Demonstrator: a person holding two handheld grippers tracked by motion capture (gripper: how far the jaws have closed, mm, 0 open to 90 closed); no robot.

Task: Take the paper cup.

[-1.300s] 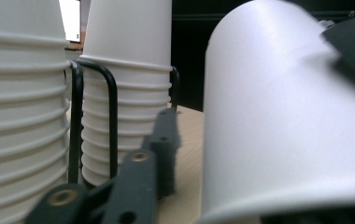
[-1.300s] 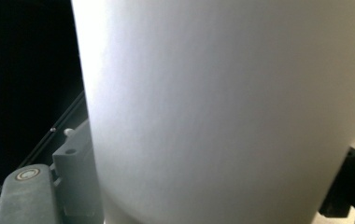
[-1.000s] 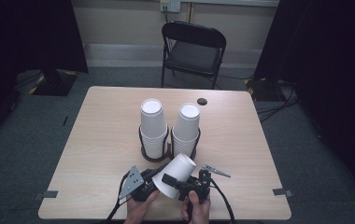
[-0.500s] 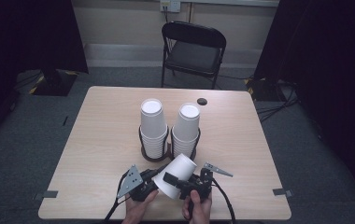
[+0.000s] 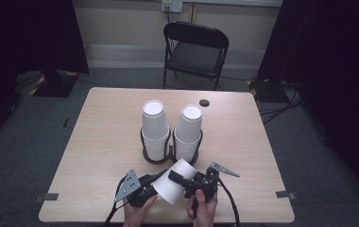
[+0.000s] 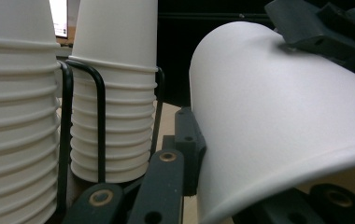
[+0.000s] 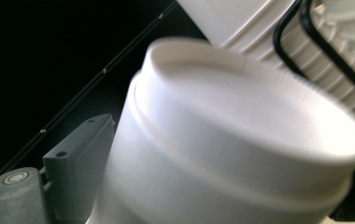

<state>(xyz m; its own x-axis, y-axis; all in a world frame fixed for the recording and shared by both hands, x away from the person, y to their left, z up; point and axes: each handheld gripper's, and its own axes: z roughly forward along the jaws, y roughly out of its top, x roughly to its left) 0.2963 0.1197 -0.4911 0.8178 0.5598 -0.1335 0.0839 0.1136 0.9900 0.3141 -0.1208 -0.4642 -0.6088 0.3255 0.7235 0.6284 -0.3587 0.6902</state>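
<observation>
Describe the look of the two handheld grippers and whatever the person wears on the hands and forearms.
Both grippers are black. The left gripper and the right gripper each carry a grey three-cornered plate with small dark holes, and a black cable trails back from each. Up close, the jaws are dark blocky plastic links with brass-coloured pivots. The left hand and right hand are bare; no sleeves are visible.

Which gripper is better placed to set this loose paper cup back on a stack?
Probably the right gripper: its fingers clamp the loose paper cup near its closed base, closest to the right cup stack. The left gripper holds the rim end.
</observation>
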